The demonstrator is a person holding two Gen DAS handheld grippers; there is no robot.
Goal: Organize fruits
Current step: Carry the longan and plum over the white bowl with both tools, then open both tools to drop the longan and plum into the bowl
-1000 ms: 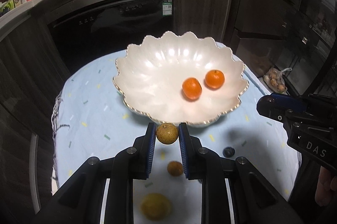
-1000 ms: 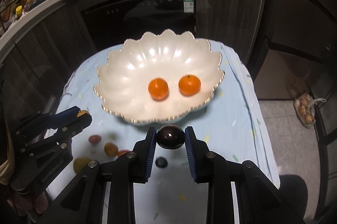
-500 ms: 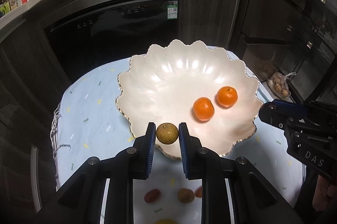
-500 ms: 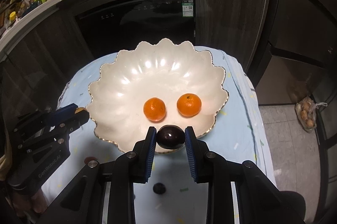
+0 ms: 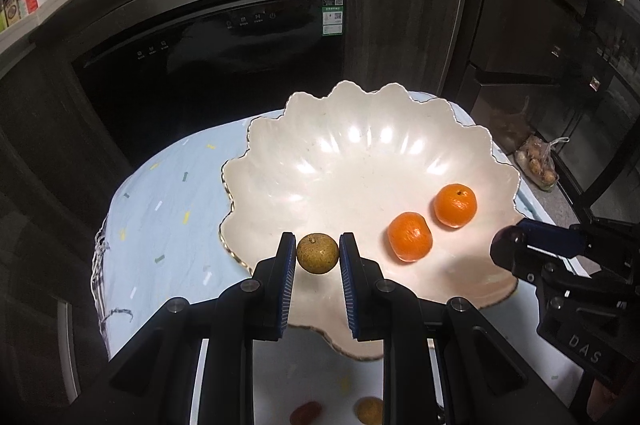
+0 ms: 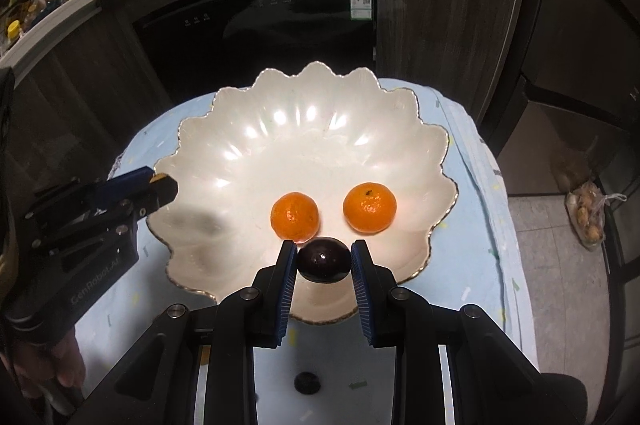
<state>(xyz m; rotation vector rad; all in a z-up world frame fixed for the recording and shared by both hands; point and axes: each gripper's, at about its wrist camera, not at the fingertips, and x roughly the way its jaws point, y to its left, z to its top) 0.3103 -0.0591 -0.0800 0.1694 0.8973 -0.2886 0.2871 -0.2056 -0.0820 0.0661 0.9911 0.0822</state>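
Kitchen bench [image 5: 168, 201]: both claws have advanced over the bowl [image 5: 360, 129]; left claw [image 5: 318, 253] grips a longan [image 5: 318, 252], right claw [image 6: 324, 261] a dark plum [image 6: 324, 260], ready for release beside the oranges [image 6: 295, 216].

Dim kitchen, glare on bowl [image 5: 360, 153], fisheye-warped edges.

Cloth-covered table [image 6: 476, 265] with bowl [image 6: 240, 129], perhaps stray fruits [image 5: 370, 410].
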